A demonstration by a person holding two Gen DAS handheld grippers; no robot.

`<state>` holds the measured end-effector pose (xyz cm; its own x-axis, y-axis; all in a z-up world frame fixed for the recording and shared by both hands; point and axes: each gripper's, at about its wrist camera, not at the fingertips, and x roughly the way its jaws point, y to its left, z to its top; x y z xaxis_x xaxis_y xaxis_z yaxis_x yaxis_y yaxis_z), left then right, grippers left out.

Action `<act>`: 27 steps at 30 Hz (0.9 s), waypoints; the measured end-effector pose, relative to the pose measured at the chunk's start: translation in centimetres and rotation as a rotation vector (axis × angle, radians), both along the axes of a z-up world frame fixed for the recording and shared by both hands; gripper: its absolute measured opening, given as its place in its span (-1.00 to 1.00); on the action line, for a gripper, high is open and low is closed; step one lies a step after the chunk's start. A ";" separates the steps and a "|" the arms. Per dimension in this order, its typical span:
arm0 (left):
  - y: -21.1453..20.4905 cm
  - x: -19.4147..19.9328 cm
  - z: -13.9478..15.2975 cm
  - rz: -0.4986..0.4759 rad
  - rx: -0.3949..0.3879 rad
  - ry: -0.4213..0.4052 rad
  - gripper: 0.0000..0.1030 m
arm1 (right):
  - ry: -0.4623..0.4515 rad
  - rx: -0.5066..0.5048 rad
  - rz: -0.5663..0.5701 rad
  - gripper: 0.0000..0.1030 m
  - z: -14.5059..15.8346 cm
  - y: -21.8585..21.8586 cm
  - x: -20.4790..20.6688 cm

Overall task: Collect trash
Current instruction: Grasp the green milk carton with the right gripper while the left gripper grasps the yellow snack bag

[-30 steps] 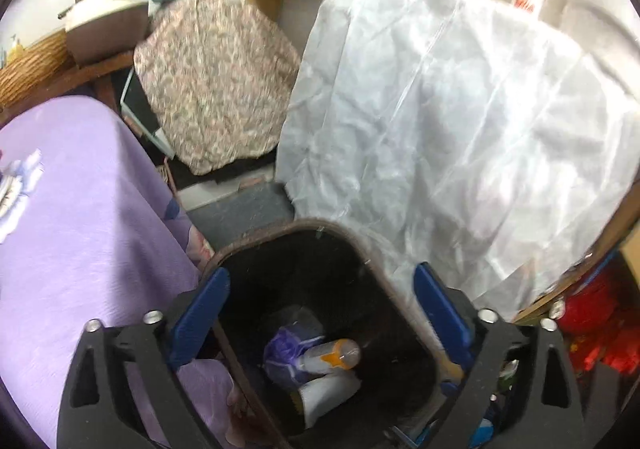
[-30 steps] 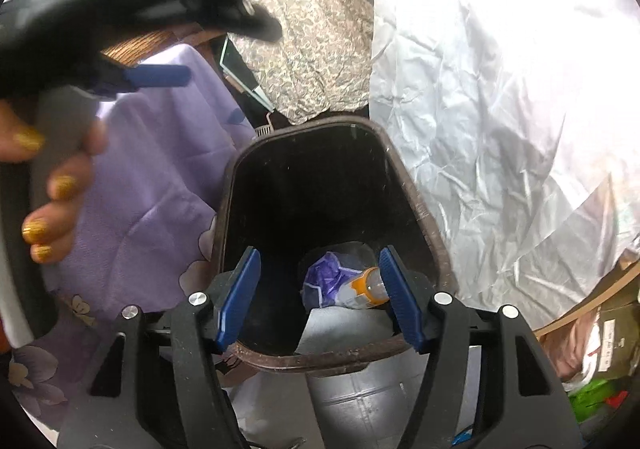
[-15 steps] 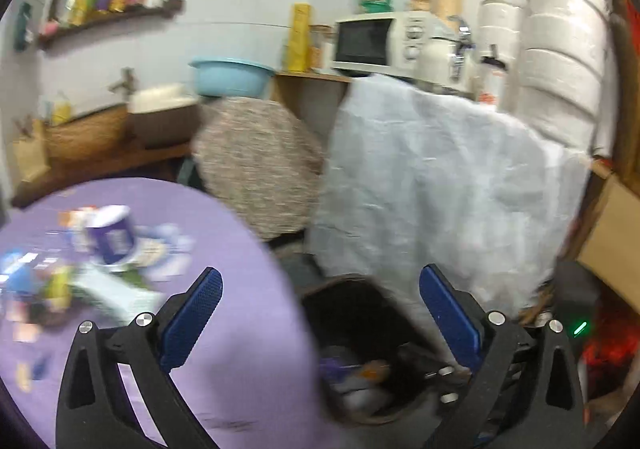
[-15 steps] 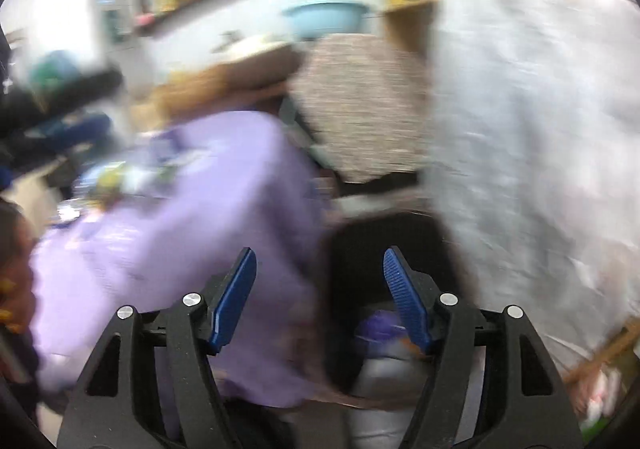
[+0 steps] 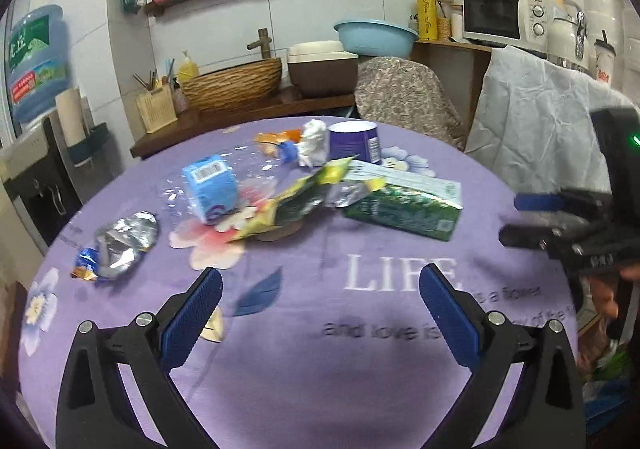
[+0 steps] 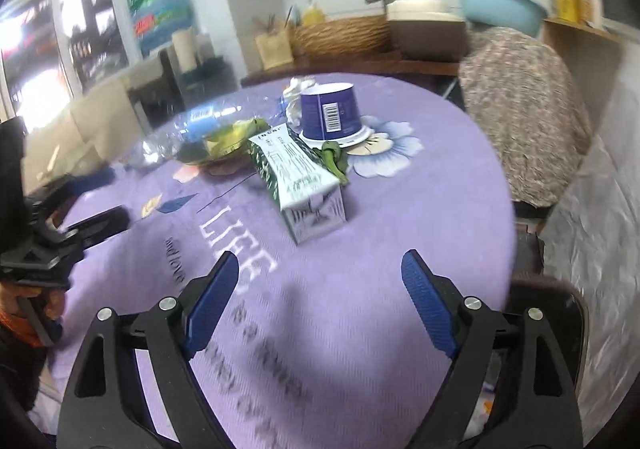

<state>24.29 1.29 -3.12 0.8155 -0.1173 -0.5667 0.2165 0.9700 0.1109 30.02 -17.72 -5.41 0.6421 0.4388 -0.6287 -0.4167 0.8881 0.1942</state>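
Purple table (image 5: pixel 304 369) replaced bin view

Ahead of your left gripper, the purple-clothed round table (image 5: pixel 360 369) carries a green carton (image 5: pixel 404 209), purple cup (image 5: pixel 354 141), blue carton (image 5: pixel 210 185), foil wrapper (image 5: pixel 120 245) and crumpled tissue (image 5: pixel 314 143).

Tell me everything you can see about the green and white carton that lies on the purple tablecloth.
The green and white carton is a tall drink box, apparently coated paperboard, lying on its side on the purple tablecloth. Its sides are dark green with leafy print; one face is white with small printed text. The folded end, somewhat dented, faces the right wrist camera. A green leaf lies against it, and a yellow-green wrapper lies beside its far end. No gripper touches it.
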 end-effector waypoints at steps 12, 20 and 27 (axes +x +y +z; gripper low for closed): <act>3.7 3.5 -1.4 -0.001 0.004 0.026 0.73 | 0.032 -0.165 0.088 0.61 -0.8 5.3 6.1; 3.7 7.4 -1.9 -0.052 0.104 0.033 0.45 | 0.026 -0.191 0.119 0.06 -0.5 5.5 5.7; 2.2 8.7 -2.7 -0.071 0.201 0.053 0.29 | 0.007 -0.178 0.101 0.05 -0.4 5.2 4.0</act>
<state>32.99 3.46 -5.86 0.7775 -0.0534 -0.6266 0.2940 0.9117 0.2871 34.04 -12.50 -5.77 0.5958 0.3822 -0.7063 -0.5048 0.8623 0.0408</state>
